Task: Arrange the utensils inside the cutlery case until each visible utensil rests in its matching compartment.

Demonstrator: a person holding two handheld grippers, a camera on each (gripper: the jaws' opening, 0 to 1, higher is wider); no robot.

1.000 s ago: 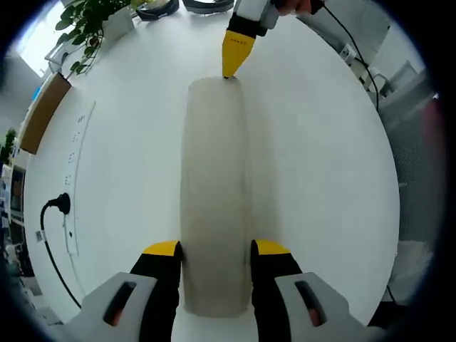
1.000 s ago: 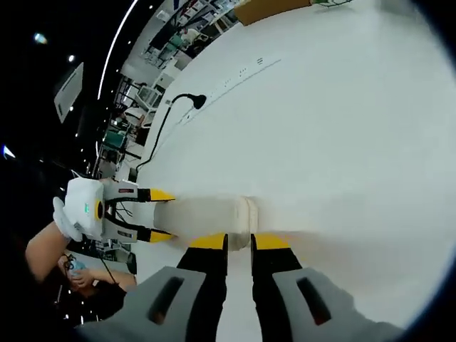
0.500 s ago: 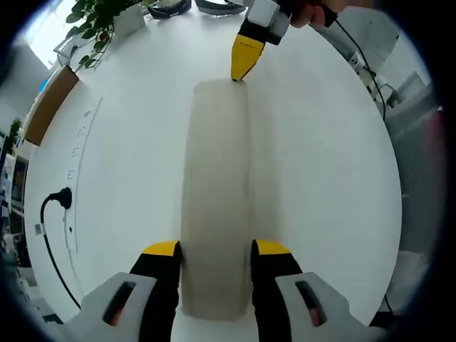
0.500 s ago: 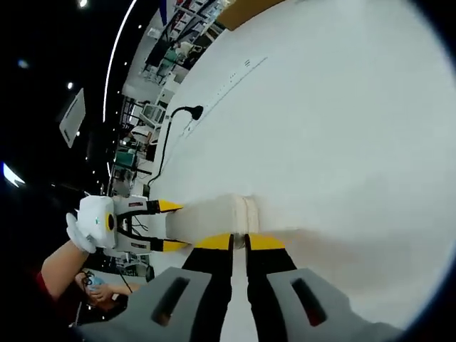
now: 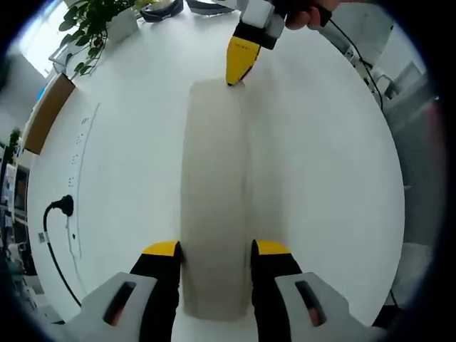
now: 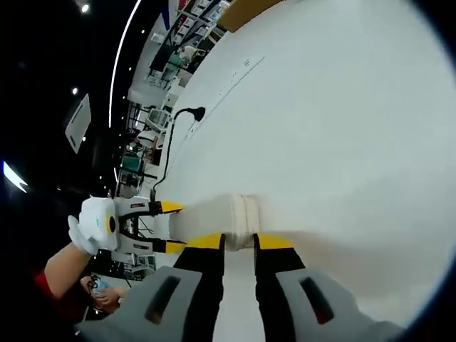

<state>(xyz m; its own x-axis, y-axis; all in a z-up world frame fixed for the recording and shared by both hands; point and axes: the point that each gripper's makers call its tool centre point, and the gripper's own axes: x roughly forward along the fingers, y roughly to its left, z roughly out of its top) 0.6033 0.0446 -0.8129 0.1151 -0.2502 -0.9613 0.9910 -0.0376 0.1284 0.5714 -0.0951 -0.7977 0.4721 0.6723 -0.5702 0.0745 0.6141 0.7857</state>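
A long, frosted white cutlery case (image 5: 214, 185) lies closed on the white table (image 5: 320, 178), running away from me in the left gripper view. My left gripper (image 5: 214, 249) is shut across its near end, one yellow-tipped jaw on each long side. At the far end, the right gripper (image 5: 237, 60) touches the case with its yellow tip. In the right gripper view, the right gripper (image 6: 240, 242) has its jaws set narrowly at the ridged end of the case (image 6: 214, 214). Beyond, the left gripper (image 6: 153, 226) holds the other end, in a white-gloved hand (image 6: 75, 231). The case's contents are hidden.
A black plug with its cable (image 5: 60, 206) sits in a white power strip along the table's left side, and the plug (image 6: 196, 112) also appears in the right gripper view. A potted plant (image 5: 89, 21) and a wooden box (image 5: 46, 110) stand at the far left edge.
The right gripper's jaws closed in, then stand slightly wider apart now. Its tip has shifted a little to the left on the case's far end. The left gripper's hold is unchanged.
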